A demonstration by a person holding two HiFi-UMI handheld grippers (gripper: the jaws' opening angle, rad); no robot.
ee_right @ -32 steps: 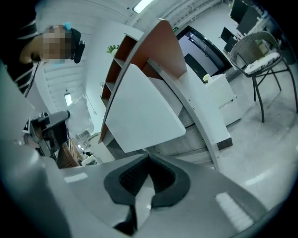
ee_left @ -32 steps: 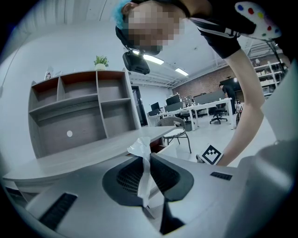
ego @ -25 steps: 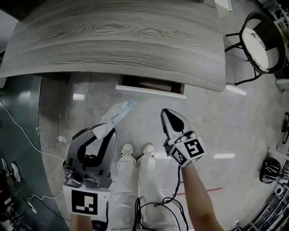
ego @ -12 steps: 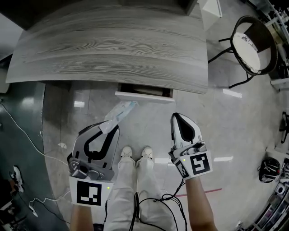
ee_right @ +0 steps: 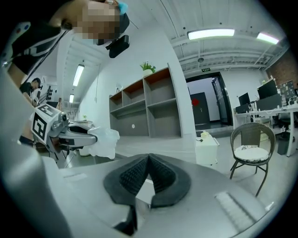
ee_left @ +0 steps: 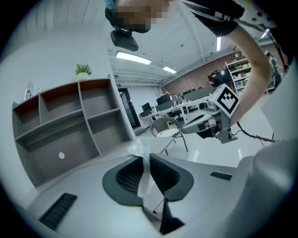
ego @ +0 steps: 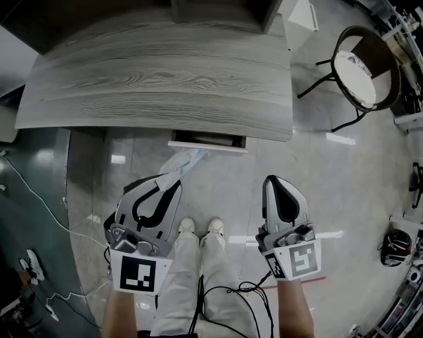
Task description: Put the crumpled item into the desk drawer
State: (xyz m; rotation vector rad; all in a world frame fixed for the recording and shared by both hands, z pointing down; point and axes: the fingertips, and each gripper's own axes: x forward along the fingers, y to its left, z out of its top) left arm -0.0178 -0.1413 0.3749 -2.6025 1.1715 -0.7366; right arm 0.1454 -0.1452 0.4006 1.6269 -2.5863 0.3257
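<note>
A pale crumpled wrapper (ego: 180, 163) sticks out ahead of my left gripper (ego: 173, 180), which is shut on it. It hangs over the floor just below the desk drawer (ego: 207, 140). The drawer stands open a little under the grey wood desk top (ego: 158, 79). In the left gripper view the wrapper (ee_left: 139, 149) runs as a thin strip between the pads of the left gripper (ee_left: 148, 159). My right gripper (ego: 275, 179) is shut and empty, to the right of the drawer and apart from it. In the right gripper view the right gripper (ee_right: 149, 159) points at the shelving, and the wrapper (ee_right: 104, 140) shows at the left.
A round-seated metal chair (ego: 360, 69) stands right of the desk, with a white box (ego: 299, 16) behind it. Cables (ego: 39, 198) trail over the floor at the left. The person's shoes (ego: 199, 226) stand between the grippers. An open shelf unit (ee_left: 70, 125) lines the wall.
The right gripper has moved right and back toward me, so the two grippers now stand further apart. The left gripper still holds the wrapper below the drawer. The desk has shifted left in view.
</note>
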